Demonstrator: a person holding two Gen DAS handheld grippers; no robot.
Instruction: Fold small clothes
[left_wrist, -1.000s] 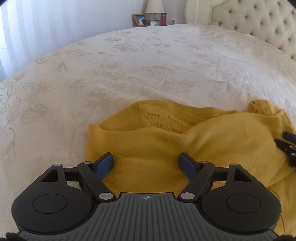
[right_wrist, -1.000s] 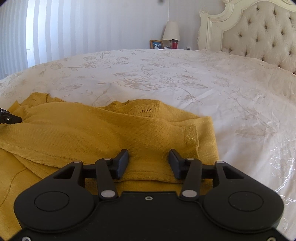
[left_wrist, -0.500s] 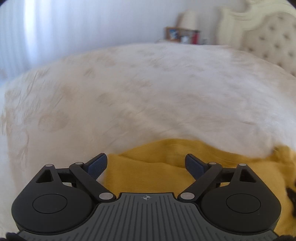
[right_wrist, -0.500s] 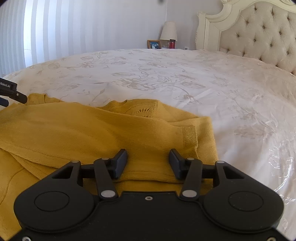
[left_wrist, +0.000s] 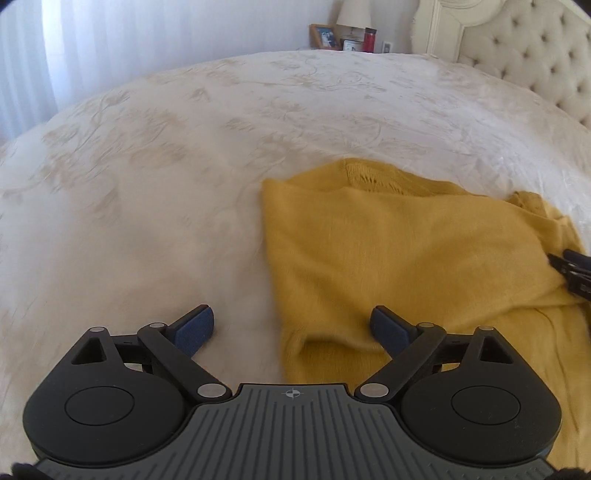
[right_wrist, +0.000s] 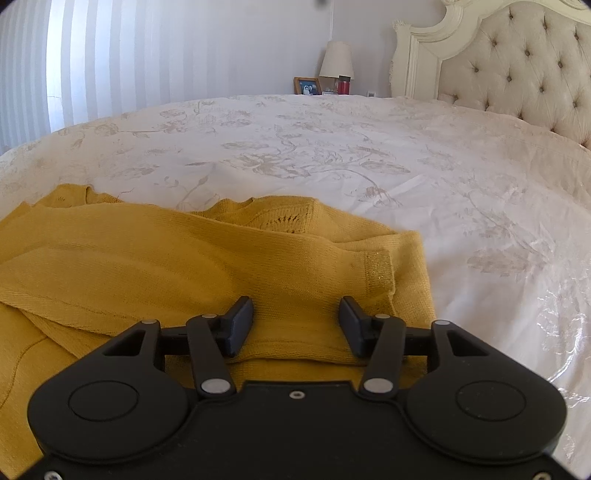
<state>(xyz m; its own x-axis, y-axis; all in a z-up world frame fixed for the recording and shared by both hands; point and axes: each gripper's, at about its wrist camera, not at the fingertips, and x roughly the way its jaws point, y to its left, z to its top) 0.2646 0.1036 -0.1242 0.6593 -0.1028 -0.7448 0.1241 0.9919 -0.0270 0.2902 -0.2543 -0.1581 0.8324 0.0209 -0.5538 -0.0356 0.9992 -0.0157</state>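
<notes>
A mustard-yellow knit sweater (left_wrist: 406, 251) lies partly folded on the bed; it also shows in the right wrist view (right_wrist: 184, 258). My left gripper (left_wrist: 291, 328) is open wide over the sweater's left edge, its left finger above bare bedspread and its right finger above the fabric. My right gripper (right_wrist: 295, 325) is open, hovering low over the sweater's right side near a ribbed cuff (right_wrist: 378, 271). The right gripper's tip (left_wrist: 570, 271) shows at the right edge of the left wrist view.
A white floral bedspread (right_wrist: 332, 155) covers the bed. A tufted headboard (right_wrist: 517, 70) stands at the right. A lamp (right_wrist: 336, 62), picture frame (right_wrist: 307, 85) and red cup (right_wrist: 343, 85) sit on the far nightstand. Striped curtains (right_wrist: 110, 62) hang at the left.
My left gripper has swung left, off the middle of the sweater to its left edge, and stayed open. The right gripper has barely moved.
</notes>
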